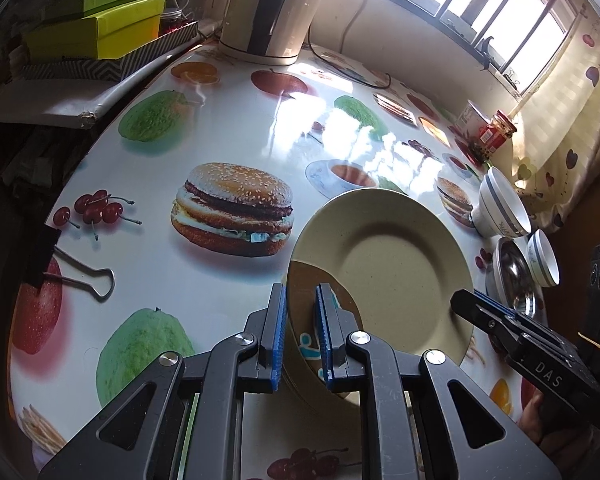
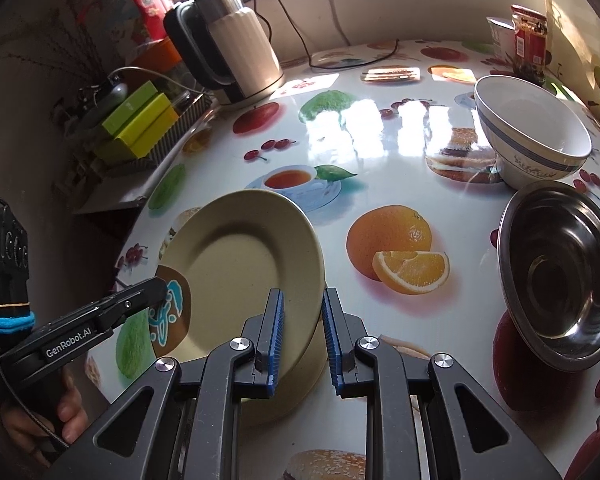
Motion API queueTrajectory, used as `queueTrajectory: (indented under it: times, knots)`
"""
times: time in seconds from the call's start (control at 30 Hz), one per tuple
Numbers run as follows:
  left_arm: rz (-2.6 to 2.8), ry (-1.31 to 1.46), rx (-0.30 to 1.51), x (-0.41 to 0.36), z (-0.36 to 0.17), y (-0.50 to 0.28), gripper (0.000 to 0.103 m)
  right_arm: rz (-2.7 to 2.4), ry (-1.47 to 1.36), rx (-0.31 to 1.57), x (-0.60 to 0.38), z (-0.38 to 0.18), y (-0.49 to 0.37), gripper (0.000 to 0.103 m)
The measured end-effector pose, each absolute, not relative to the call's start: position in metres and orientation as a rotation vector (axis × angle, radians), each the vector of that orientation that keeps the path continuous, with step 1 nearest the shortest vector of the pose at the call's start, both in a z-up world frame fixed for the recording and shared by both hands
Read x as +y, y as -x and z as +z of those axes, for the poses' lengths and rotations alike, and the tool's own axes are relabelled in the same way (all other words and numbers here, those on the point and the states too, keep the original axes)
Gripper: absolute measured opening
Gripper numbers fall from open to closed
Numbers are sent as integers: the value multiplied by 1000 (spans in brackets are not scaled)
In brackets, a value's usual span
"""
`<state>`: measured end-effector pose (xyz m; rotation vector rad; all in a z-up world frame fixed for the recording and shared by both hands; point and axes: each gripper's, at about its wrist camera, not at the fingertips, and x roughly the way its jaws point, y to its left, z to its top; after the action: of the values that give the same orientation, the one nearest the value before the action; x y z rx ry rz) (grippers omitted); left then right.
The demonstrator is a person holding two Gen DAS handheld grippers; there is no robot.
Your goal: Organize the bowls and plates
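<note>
Both grippers are clamping the beige plate [image 1: 384, 256]: left gripper [image 1: 302, 336] on its left rim, right gripper [image 2: 303, 340] on its right, carrying it above the table [image 1: 228, 128]. Bowls [image 2: 536, 140] are waiting far right, apparently unsorted.

Beige plate [image 2: 244, 264], blue-banded white bowl [image 2: 536, 136], silvery steel bowl [image 2: 560, 276], fruit-printed tablecloth [image 1: 220, 128]

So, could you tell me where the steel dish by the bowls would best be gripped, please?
Probably by the steel dish's flat rim on the near edge, coming in low from the front. The rim is thin enough for the fingers to straddle, the basin is too wide, and the white bowl stands close behind its far edge.
</note>
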<state>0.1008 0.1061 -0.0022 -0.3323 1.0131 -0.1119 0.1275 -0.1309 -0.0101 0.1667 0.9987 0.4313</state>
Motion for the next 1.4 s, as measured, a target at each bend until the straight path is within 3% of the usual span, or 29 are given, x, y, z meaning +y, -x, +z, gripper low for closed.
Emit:
queueTrajectory:
  times: [1.4]
  knots:
    - [-108,335,1028,102,-8,-90,15,418,-169,1023,-130,-22,-118,21]
